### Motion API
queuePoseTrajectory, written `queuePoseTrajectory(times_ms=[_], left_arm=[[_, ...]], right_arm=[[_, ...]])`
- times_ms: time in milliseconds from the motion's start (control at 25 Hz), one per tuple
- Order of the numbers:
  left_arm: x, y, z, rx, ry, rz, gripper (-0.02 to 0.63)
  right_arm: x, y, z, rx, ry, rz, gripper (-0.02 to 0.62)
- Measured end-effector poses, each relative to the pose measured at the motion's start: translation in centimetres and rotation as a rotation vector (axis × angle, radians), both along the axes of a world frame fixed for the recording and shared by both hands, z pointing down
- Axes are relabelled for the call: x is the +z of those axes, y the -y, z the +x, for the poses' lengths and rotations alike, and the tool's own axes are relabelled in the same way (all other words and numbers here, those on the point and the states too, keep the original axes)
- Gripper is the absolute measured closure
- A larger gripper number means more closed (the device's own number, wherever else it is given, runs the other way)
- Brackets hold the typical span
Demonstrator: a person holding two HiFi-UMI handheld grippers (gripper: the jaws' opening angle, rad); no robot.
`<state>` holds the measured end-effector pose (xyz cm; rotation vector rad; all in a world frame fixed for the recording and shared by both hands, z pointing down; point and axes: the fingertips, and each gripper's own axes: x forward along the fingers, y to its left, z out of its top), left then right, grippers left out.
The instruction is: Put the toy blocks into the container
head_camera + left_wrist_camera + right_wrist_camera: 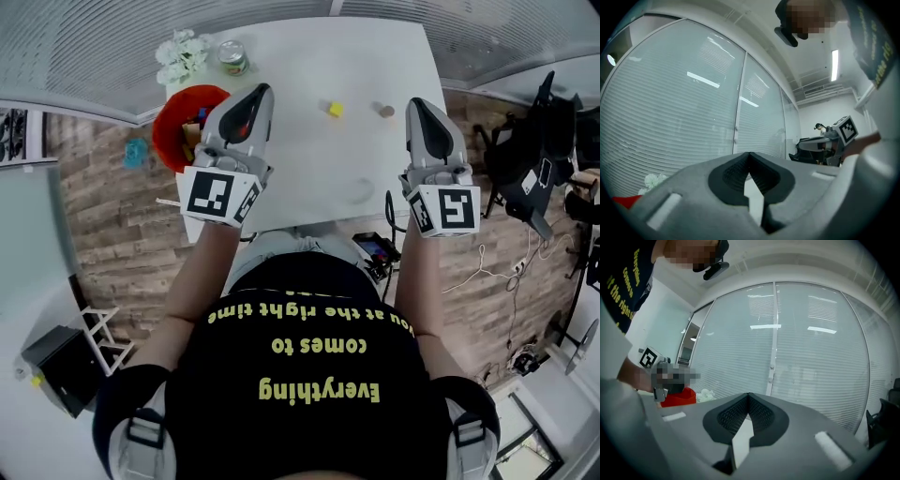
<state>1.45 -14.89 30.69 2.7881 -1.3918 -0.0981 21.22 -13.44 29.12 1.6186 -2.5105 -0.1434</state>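
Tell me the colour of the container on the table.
The container is red; the head view shows it best.

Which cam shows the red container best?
Head view: the red container is seen from above, blocks inside, right edge hidden by the left gripper. The right gripper view shows only its side; the left gripper view just a red sliver at bottom left.
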Motion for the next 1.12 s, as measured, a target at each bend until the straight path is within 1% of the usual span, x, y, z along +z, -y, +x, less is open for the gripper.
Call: queuePoseTrajectory(times_ms=[200, 400, 760, 1120], left_arm=[[0.5, 1.0, 1.0, 0.018, 0.000, -0.011, 0.609], [1.3, 1.8, 2.1, 0.037, 0.003, -0.029, 0.609], [2.8, 3.3, 3.6, 0.062, 0.004, -0.060, 0.609], [5.2, 4.6, 4.7, 0.069, 0.002, -0.104, 0.609]], right_arm=[[0.3, 0.3, 0.6, 0.019, 0.005, -0.009, 0.588], [1.3, 0.9, 0.8, 0.010, 0.016, -0.044, 0.588], [4.7, 2.3, -0.3, -0.044, 0.022, -0.137, 0.588], [8.1, 3.7, -1.1, -0.100, 0.021, -0.226, 0.588]])
